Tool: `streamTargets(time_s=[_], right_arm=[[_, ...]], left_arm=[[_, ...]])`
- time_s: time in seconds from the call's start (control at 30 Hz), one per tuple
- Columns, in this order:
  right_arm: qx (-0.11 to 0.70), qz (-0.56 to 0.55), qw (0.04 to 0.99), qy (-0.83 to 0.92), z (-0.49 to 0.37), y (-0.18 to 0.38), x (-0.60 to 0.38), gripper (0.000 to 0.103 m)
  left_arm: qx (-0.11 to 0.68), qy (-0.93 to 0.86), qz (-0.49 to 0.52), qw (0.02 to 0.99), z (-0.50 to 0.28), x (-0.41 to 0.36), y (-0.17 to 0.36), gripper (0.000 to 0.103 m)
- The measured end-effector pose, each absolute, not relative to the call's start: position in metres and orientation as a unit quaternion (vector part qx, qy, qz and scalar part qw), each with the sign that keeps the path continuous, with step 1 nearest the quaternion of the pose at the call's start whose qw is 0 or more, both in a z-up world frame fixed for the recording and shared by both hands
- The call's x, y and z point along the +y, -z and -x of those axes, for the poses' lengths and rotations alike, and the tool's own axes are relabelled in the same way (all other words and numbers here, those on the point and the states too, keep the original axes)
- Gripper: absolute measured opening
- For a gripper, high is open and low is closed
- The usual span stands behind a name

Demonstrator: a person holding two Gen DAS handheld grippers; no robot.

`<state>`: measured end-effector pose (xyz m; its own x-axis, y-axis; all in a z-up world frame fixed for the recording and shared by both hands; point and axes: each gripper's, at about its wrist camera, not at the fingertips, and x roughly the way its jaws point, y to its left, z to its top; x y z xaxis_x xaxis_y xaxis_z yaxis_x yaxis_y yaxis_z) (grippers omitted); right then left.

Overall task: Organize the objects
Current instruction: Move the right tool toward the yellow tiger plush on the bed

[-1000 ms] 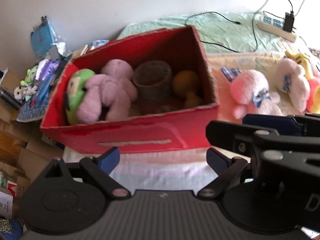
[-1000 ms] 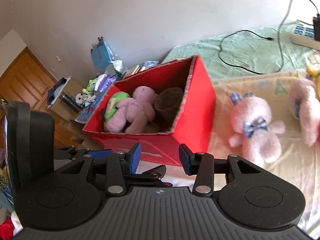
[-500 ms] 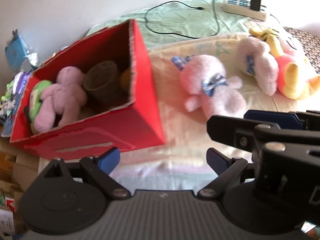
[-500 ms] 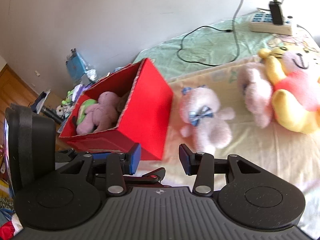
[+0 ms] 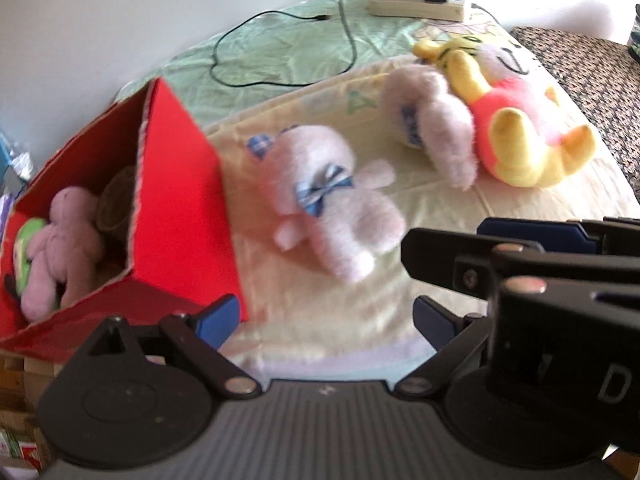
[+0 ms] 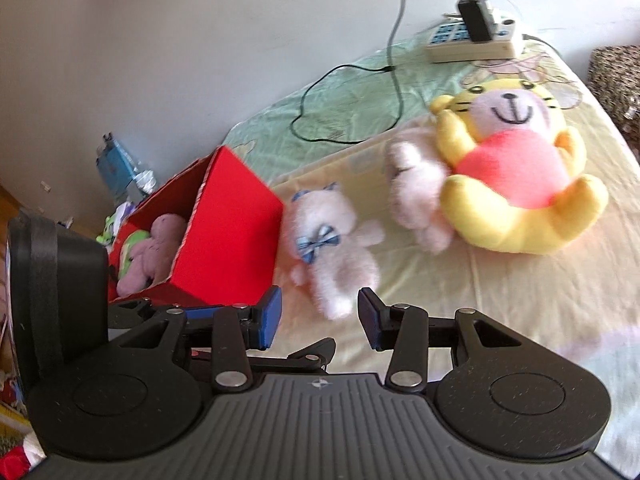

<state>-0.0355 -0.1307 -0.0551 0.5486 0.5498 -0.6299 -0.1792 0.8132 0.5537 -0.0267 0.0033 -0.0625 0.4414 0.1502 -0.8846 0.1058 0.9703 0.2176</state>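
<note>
Left gripper (image 5: 324, 316) spread wide, empty, low over pale yellow bedding (image 5: 460, 200). Right gripper (image 6: 319, 316) likewise parted, gripping nothing, aimed at pink bear with blue bow (image 6: 334, 246). Just left, red box (image 6: 228, 236) with toys inside. Farther off, yellow plush (image 6: 520, 184); beyond, power strip (image 6: 472, 42) beside white wall.

- Bright daylight fills both views; the pale yellow bed sheet (image 5: 420, 184) looks washed out, strongest toward the bed's right edge.
- Motion blur smears the pink plush (image 5: 332, 200) and the red box (image 5: 180, 200) in the left wrist view; the right wrist view is softer than sharp too.
- Fisheye bending curves the bed's edges, and the frame corners go dark.
- Shadows under the toys are soft and short.
</note>
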Motion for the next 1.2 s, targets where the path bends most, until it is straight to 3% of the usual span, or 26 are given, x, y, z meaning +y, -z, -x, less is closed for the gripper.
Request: streamTargets(time_s=[0.93, 1.2], right_arm=[[0.413, -0.299, 0.851, -0.126, 0.031, 0.07, -0.21, 0.045], [0.388, -0.327, 0.856, -0.101, 0.029, 0.072, -0.242, 0.045]], left_arm=[[0.525, 0.067, -0.168, 0.832, 0.005, -0.066, 0.076, 0.094], [0.505, 0.143, -0.101, 0.845, -0.004, -0.071, 0.065, 0.094]])
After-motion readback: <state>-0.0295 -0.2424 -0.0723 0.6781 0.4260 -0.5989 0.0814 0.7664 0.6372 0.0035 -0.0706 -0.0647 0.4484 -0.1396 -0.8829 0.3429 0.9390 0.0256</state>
